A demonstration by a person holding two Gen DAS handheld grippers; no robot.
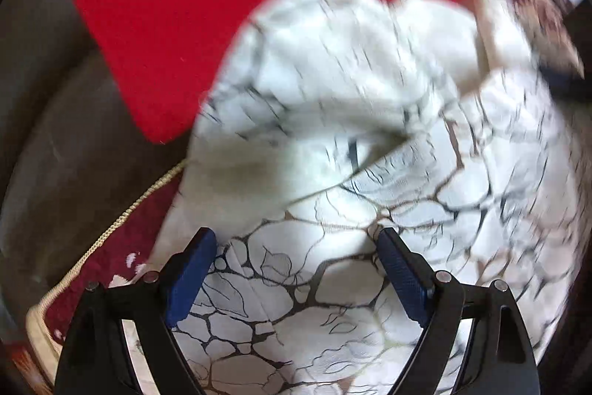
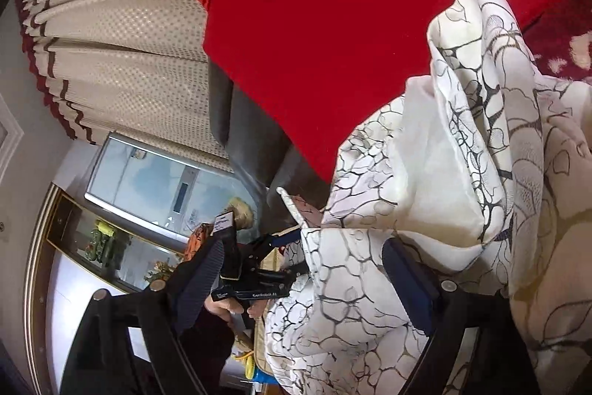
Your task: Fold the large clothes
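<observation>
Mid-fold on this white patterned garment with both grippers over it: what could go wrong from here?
1. The left gripper is open above the white patterned garment; closing here may pinch several layers at once.
2. The garment is bunched and creased in the right wrist view, so a fold now would likely lock in wrinkles.
3. The right gripper is close to the left gripper in its view; they may collide.

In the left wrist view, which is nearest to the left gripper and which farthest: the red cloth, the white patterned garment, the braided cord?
1. White patterned garment, between the jaws.
2. Braided cord, lower left.
3. Red cloth, top, behind the garment.
</observation>
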